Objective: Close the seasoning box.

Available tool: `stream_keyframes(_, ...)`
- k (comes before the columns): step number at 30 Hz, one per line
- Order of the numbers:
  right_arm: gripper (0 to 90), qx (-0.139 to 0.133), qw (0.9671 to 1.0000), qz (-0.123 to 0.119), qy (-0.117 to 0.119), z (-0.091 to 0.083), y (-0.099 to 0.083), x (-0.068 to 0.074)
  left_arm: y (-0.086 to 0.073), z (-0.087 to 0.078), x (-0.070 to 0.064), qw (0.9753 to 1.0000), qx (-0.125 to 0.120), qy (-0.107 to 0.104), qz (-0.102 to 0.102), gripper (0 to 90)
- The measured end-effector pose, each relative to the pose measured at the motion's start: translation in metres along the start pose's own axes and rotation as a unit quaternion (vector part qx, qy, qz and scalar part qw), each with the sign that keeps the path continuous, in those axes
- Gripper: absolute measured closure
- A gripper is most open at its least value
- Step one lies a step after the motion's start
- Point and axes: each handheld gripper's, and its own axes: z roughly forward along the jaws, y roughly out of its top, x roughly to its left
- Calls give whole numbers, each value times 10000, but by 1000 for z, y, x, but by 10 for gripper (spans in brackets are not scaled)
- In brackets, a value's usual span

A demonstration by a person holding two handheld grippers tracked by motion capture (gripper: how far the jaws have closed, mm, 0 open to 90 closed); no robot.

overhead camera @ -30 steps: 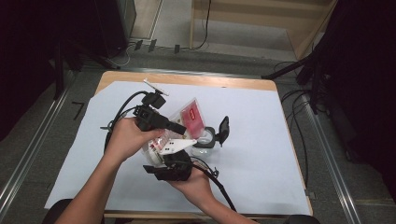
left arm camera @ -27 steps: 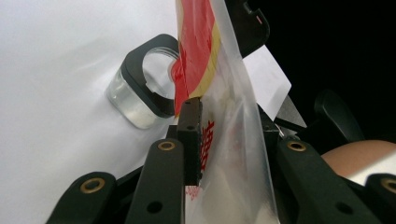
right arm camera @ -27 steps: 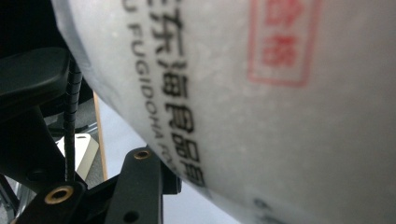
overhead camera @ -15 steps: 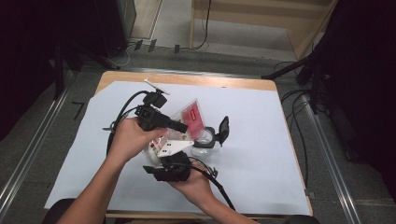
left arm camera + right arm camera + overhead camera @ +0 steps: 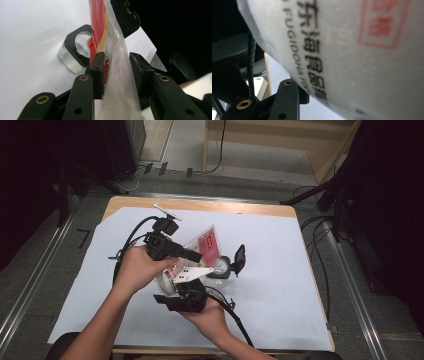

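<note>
White paper (image 5: pixel 280 270) covers a wooden table (image 5: pixel 200 204), seen from above w/ grey floor beyond; nearest, the right hand (image 5: pixel 207 315) holds the right gripper (image 5: pixel 186 296) low at centre, its jaws hidden under a plastic bag (image 5: pixel 200 251), so can't tell if spread or pressed; in the right gripper view the bag (image 5: pixel 352 50) sits very close, w/ black printed letters and a red stamp; just above, the left hand (image 5: pixel 140 267) holds the left gripper (image 5: pixel 116 72), jaws set either side of the bag (image 5: pixel 117 82), left pad touching, right pad a bit apart; behind it, a clear jar (image 5: pixel 222 268) w/ black flip lid (image 5: pixel 240 258) stands on the paper.
</note>
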Motion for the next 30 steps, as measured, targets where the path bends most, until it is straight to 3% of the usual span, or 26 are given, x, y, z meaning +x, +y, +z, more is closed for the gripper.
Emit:
stream_keyframes(8, 613, -22, 9999, 99, 82, -1, 1, -1, 0, 1, 2, 10000, 10, 55, 1, 714)
stream_keyframes(12, 606, 31, 9999, -21, 100, -1, 2, -1, 0, 2, 1, 9999, -52, 114, -47, 736)
stream_keyframes(17, 610, 107, 9996, -251, 27, -1, 2, 2, 1, 1, -1, 9998, -77, 160, 36, 743)
stream_keyframes(21, 615, 126, 9995, -280, -17, -2, 3, 3, 1, 1, -2, 9998, -108, 169, 51, 735)
stream_keyframes(30, 621, -10, 9999, 33, 114, -4, 7, 0, 2, 1, -5, 9996, -168, 215, 106, 703)
